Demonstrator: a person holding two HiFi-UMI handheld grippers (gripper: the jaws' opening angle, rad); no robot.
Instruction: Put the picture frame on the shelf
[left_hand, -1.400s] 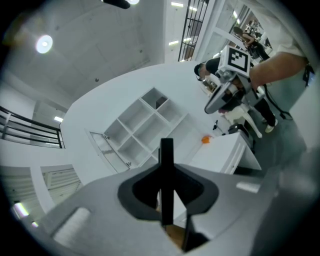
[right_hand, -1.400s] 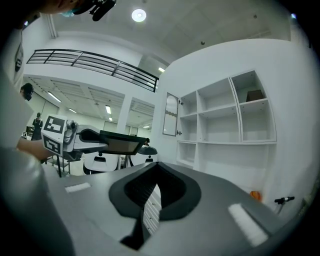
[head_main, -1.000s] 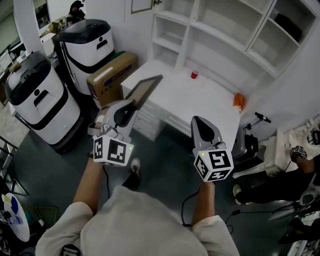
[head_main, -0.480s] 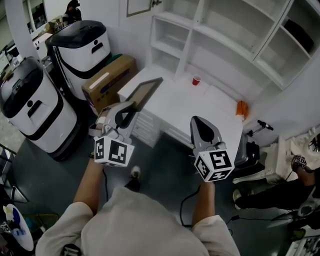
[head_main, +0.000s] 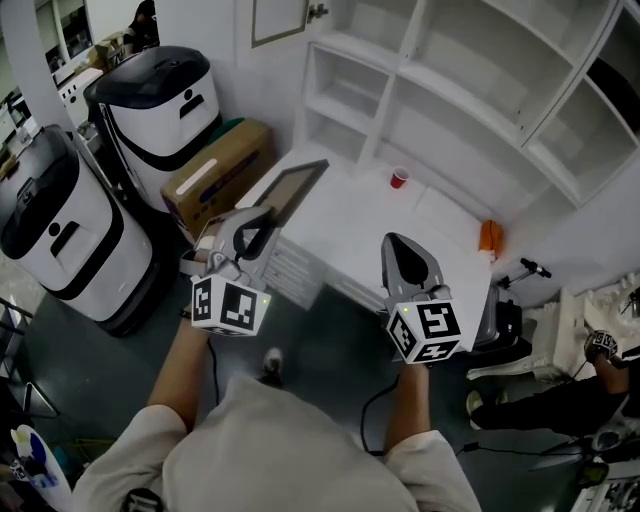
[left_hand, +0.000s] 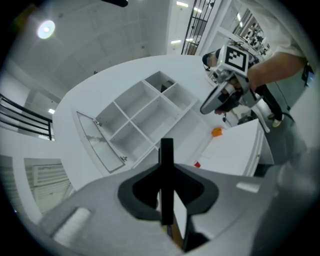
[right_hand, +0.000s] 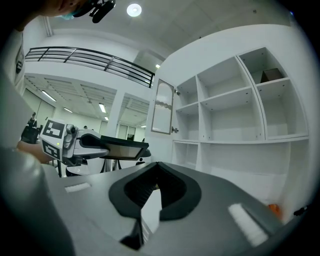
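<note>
The left gripper (head_main: 258, 222), before the front left corner of the white desk (head_main: 370, 235), is clamped on the lower end of the dark-rimmed, brown-faced rectangular picture frame (head_main: 291, 189). The frame slants up in the air over that corner and is seen edge-on between the jaws in the left gripper view (left_hand: 166, 165). The right gripper (head_main: 398, 246), before the desk's front edge, has its jaws pressed together on nothing. A small red cup (head_main: 400, 177) stands towards the desk's back. The white open shelf unit (head_main: 455, 95) rises behind the desk.
</note>
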